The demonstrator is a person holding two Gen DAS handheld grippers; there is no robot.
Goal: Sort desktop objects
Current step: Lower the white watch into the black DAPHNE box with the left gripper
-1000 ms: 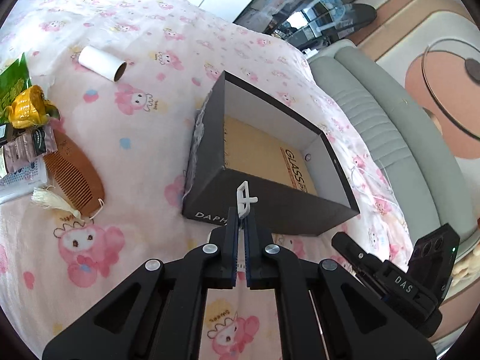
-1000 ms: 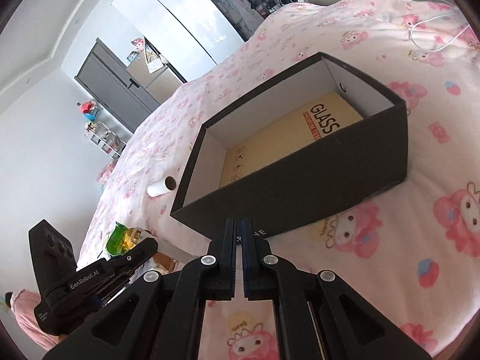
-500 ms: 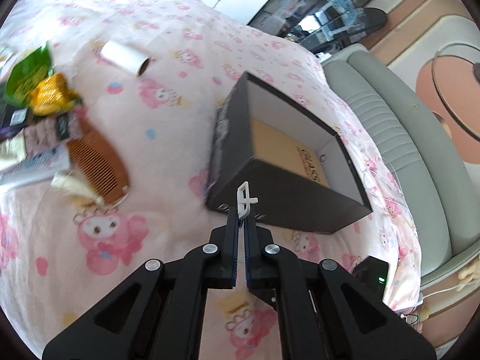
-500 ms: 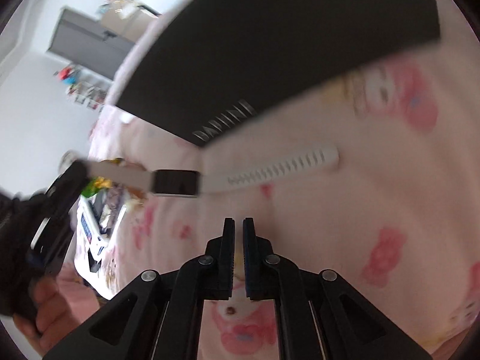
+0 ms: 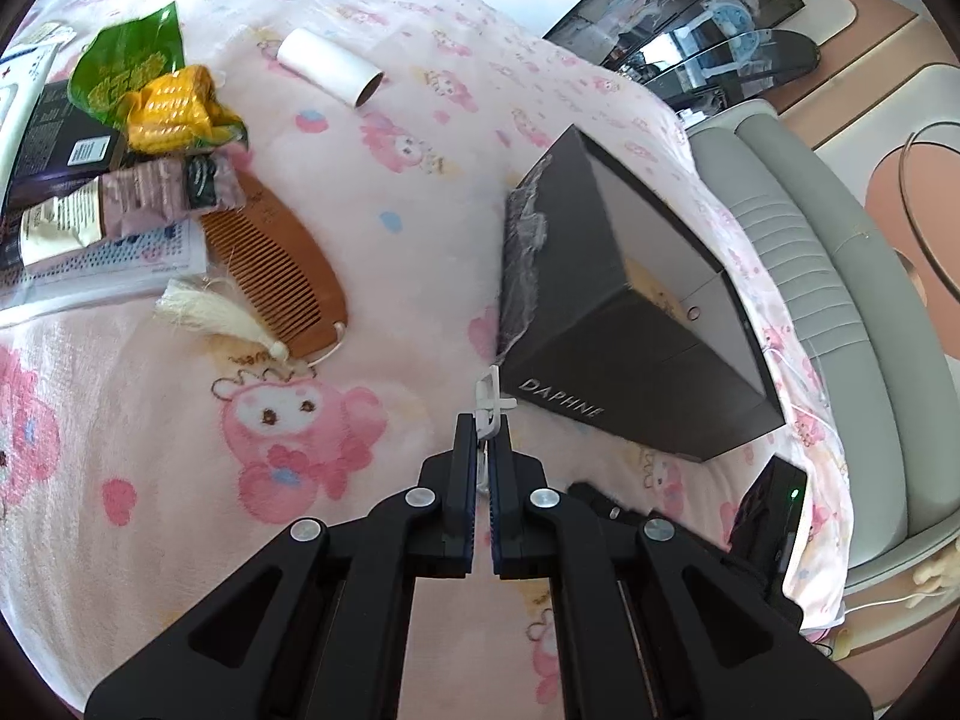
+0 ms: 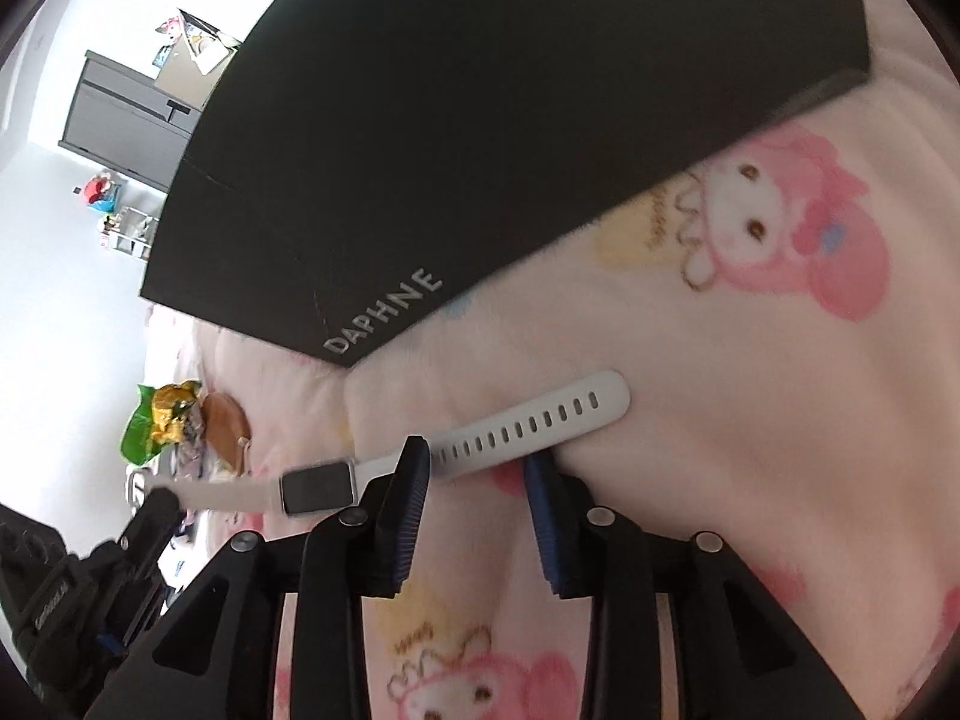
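White plastic, a small clip (image 5: 492,402), sits pinched in our left tool (image 5: 482,438), whose fingers are pressed together on it just above the pink cartoon-print blanket (image 5: 288,432). Our right tool (image 6: 477,468) is spread, its fingers straddling the white strap of a smartwatch (image 6: 456,450) that lies flat on the blanket, just beside the near corner of the black DAPHNE box (image 5: 624,324). The box stands open, with a tan card inside. Farther left we note a wooden comb (image 5: 282,276) with a cream tassel, a tube, a yellow-green snack bag (image 5: 150,96) and, beyond them, a white cardboard roll (image 5: 330,66).
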